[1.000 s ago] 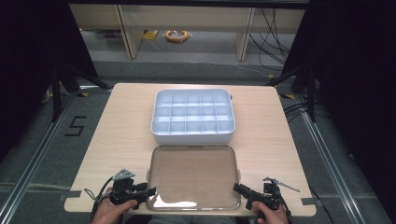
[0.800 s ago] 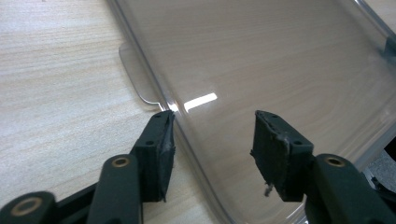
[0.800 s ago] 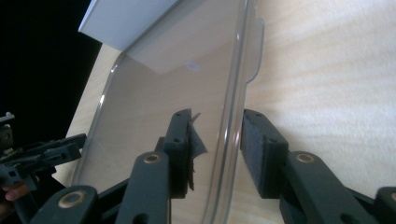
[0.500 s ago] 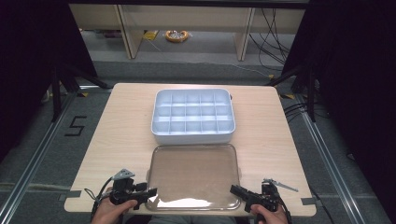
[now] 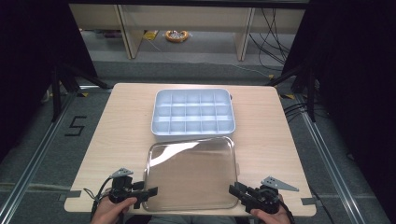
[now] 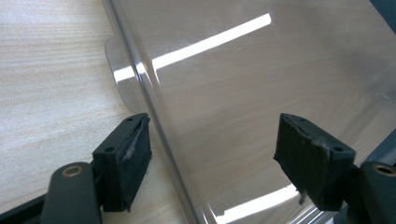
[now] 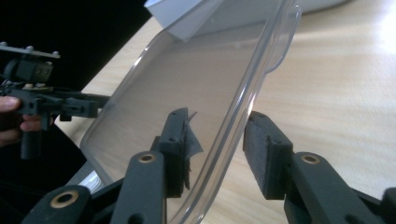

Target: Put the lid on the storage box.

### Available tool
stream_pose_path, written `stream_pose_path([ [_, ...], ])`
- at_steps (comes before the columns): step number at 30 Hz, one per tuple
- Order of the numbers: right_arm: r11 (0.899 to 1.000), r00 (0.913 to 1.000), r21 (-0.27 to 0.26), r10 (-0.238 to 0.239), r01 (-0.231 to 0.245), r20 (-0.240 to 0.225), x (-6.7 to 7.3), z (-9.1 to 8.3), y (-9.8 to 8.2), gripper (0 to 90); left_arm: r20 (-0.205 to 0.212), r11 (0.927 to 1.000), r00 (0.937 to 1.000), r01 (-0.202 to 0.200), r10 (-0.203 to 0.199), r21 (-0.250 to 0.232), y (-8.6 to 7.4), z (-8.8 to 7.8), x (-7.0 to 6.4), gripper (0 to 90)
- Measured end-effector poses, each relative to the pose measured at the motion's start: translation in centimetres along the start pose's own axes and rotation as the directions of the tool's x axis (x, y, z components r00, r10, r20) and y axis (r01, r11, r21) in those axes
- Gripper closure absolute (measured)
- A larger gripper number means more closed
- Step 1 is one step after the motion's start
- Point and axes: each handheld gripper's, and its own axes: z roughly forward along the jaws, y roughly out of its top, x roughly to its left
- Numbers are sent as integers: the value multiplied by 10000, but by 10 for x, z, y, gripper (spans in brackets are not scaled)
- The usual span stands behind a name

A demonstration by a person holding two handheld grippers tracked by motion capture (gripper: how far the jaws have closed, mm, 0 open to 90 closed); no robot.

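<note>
now clear glossy lid (image 5: pixel 191 172), rounded corners, pale woodgrain table (image 5: pixel 121 121)

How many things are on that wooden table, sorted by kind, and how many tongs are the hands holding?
Clear plastic lid: 1
White box with compartments: 1
Tongs: 2, the left tongs and the right tongs
Total: 4

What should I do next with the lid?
Probably open the right gripper too. The lid lies on the table in front of the tray. The left gripper has just been opening, its fingers clear of the edge, while the right fingers seem clamped on the rim. Releasing would finish the set-down.
</note>
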Motion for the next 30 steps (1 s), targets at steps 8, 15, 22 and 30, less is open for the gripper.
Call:
stream_pose_path([
  [8,9998,9988,-113,-191,186,-440,1,1,1,624,-82,9997,9996,256,-257,-42,1,-2,2,232],
  [15,9988,9977,-156,-475,468,-476,1,0,2,624,-251,9990,9988,424,-428,-172,1,-2,3,216],
  [22,9988,9972,-49,-493,491,-559,0,0,1,630,-72,9979,9980,631,-632,-141,0,-3,5,336],
  [30,9989,9987,114,-453,456,-242,-4,2,-1,647,-422,9972,9989,192,-223,-720,-1,-11,7,521],
])
